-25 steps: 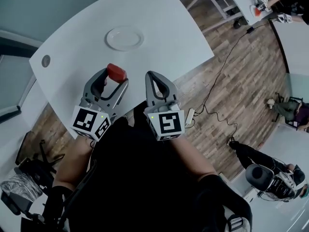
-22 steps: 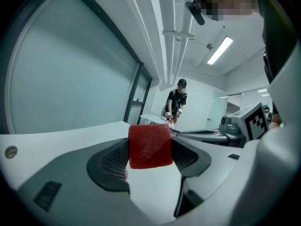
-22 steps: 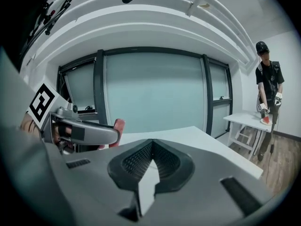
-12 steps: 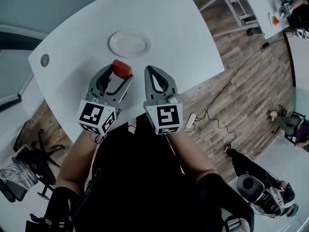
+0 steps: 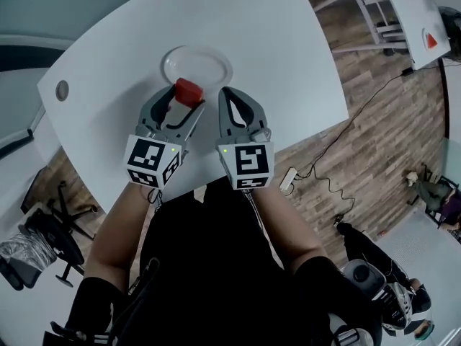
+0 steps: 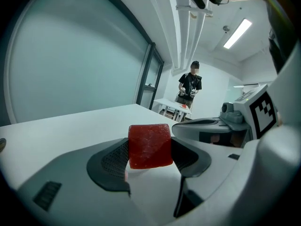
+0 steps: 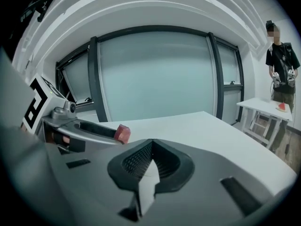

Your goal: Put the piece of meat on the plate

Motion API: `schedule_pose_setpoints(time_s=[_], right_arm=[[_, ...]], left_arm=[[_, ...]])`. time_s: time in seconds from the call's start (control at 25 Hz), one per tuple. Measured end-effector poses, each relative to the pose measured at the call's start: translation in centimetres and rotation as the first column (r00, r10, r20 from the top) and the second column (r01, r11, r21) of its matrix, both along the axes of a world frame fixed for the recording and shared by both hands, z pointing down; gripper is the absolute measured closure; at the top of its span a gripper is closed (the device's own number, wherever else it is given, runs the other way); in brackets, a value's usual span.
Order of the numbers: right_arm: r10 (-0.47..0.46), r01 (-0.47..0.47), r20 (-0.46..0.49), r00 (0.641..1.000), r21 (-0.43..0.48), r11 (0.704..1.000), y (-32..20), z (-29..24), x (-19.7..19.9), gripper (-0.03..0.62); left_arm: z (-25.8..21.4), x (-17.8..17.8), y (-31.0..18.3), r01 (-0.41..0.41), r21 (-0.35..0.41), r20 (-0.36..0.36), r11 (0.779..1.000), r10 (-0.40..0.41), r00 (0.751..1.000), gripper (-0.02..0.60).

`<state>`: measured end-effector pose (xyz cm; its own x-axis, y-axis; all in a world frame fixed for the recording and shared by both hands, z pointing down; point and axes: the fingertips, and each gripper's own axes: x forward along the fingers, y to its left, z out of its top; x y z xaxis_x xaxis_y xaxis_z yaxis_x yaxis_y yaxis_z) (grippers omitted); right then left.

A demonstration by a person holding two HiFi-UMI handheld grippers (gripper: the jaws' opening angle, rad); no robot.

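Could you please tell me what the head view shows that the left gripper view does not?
Only the head view shows the white plate, the meat at its near rim, and the wooden floor. Only the left gripper view shows both pads pressing the meat's sides and a distant standing person. Both show the meat, the left gripper, the right gripper and the white table.

Near rim of plate (image 5: pixel 209 62) hidden behind meat (image 5: pixel 189 91); meat perhaps above it, contact unclear.
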<state>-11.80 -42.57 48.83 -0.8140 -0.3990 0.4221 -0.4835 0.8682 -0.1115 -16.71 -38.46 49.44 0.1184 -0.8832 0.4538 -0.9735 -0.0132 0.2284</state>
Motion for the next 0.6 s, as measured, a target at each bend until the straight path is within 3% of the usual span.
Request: schedule_pose_setpoints(time_s=[0.6], right_arm=[[-0.025,0.024,-0.012,1.0,-0.072,0.997,-2.7,3.6,-1.3,0.591]], left_arm=[[5.1,-1.7,-4.0,0.03,-0.171,0.035,0.985,-0.024,0.999,0.302]])
